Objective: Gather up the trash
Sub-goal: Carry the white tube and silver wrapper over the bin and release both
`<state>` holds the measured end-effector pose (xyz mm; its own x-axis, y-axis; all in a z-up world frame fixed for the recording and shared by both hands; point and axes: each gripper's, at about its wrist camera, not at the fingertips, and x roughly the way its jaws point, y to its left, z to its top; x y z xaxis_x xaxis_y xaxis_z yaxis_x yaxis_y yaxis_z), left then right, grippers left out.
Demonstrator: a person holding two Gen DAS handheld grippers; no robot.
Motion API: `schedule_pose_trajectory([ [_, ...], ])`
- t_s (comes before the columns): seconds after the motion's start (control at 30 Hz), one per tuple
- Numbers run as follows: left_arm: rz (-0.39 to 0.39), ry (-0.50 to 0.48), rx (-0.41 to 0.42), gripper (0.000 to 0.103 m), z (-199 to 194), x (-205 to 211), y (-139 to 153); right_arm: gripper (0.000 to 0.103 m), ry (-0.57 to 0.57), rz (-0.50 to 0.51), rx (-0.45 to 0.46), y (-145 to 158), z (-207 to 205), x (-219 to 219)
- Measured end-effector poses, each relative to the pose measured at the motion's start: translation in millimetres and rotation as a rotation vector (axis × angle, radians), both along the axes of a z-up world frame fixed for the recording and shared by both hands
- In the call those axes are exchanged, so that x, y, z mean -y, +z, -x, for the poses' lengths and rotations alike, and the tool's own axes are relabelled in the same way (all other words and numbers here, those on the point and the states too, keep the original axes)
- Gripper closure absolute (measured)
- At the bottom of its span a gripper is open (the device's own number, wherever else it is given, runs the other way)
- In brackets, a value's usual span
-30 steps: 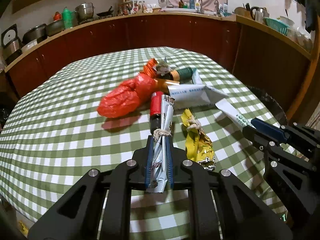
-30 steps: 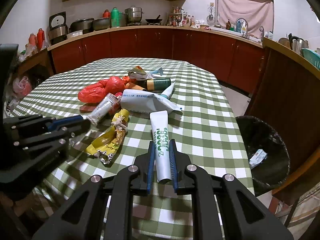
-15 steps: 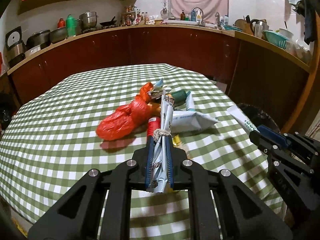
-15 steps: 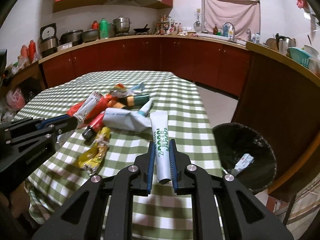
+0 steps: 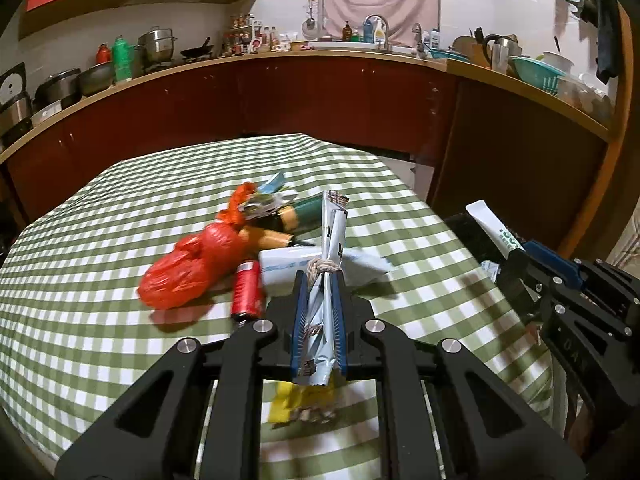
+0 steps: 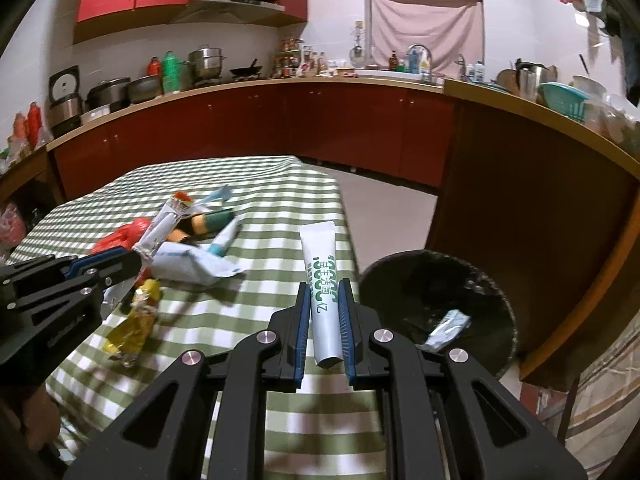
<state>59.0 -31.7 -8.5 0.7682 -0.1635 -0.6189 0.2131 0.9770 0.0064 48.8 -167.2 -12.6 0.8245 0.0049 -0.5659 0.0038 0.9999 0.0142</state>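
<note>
Trash lies heaped on the checked tablecloth [image 5: 80, 280]: a red bag [image 5: 192, 270], a red can [image 5: 247, 292], a green bottle [image 5: 304, 218], a pale blue pouch [image 6: 188, 264] and a yellow wrapper [image 6: 134, 322]. The left gripper [image 5: 319, 312] is clamped on a silvery wrapper [image 5: 334, 224] tied with twine, lifted clear of the cloth. The right gripper [image 6: 325, 320] is pinched tight on a white tube [image 6: 320, 264] with green print, held up near the table's edge. Beside the table stands a black bin [image 6: 492, 292] with a scrap [image 6: 448, 326] inside.
</note>
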Motion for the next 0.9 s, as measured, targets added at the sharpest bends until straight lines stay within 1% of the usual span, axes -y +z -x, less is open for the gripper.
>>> schedule_pose_trajectory([
  [0.2,0.001,-0.035,-0.004,0.09,-12.6,27.4,-1.0,0.088,-0.071,0.004,0.001,-1.8,-7.6,28.5],
  [0.47,-0.007,-0.081,-0.009,0.09,-32.8,77.1,-4.7,0.088,-0.154,0.003,-0.005,-9.9,-20.3,66.5],
  [0.73,-0.039,-0.112,-0.036,0.09,-53.7,124.7,-17.1,0.088,-0.188,0.002,-0.022,-20.8,-31.6,90.5],
  [0.9,-0.063,-0.127,-0.053,0.09,-64.8,148.3,-25.2,0.088,-0.203,-0.016,-0.036,-29.2,-40.2,109.6],
])
